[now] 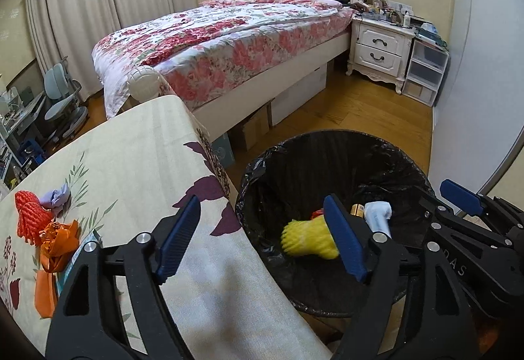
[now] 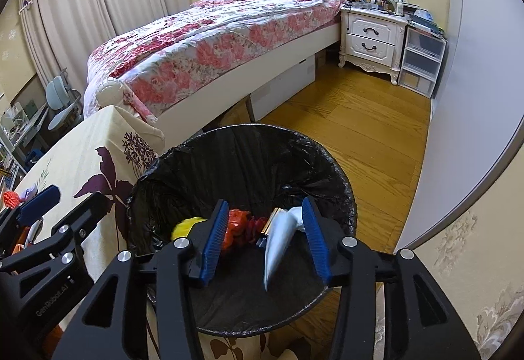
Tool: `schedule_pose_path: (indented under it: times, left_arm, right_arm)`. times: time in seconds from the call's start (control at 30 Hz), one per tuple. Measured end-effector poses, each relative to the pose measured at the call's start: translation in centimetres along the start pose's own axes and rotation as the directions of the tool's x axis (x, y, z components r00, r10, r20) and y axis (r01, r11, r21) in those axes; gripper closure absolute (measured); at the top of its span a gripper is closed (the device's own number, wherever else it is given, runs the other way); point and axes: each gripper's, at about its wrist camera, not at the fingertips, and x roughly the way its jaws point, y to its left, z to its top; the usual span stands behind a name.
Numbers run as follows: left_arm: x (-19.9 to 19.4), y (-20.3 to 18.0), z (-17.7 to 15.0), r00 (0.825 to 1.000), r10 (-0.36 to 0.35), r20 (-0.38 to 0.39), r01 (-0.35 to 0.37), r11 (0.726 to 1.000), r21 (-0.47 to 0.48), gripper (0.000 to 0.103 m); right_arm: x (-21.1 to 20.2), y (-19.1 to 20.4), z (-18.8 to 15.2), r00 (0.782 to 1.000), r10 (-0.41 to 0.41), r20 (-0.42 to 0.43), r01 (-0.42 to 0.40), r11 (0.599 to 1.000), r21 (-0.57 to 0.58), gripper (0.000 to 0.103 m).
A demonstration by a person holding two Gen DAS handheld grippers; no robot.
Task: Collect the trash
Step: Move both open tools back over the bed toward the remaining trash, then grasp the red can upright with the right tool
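We are at the drop: both tools stand open over the black-lined bin (image 2: 242,163), the left tool (image 1: 262,239) empty, the right tool (image 2: 267,239) gripping nothing as a blurred white tube (image 2: 278,245) falls, so next we fetch the scraps (image 1: 49,229) on the surface (image 1: 137,157).

I see the bin (image 1: 334,144) at my three o'clock beside the tabletop (image 1: 137,157); scraps (image 1: 49,222) lie on it at nine, the bed (image 1: 229,42) stands at twelve, and the nightstand (image 1: 380,49) is at one.
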Motion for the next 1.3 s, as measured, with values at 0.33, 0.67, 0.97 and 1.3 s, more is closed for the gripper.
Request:
schedule_pose_path:
  times: [0.33,0.67,0.97,1.3]
  left_arm:
    - [-3.5,2.3,-2.0,0.998,0.051,0.040,-0.050,0.999,-0.020,0.016]
    - [-7.6,8.7,-5.9,0.990,0.140,0.027,-0.137,0.985,-0.100,0.015]
    - [-10.8,16.7,-9.9,0.963,0.268,-0.017,-0.266,0.942,-0.205,0.015]
    - [-13.2,22.6,-13.7,0.928,0.366,-0.064,-0.369,0.890,-0.268,0.015]
  right_arm:
    - [-2.3,1.8,-1.2,1.000,-0.012,0.021,0.012,1.000,-0.020,0.034]
    - [-4.4,8.2,-4.0,0.996,0.084,0.013,-0.082,0.990,-0.114,0.031]
    - [-5.8,14.2,-5.5,0.985,0.174,-0.005,-0.171,0.963,-0.207,0.031]
    - [-6.6,20.5,-6.9,0.967,0.250,-0.038,-0.250,0.925,-0.286,0.031]
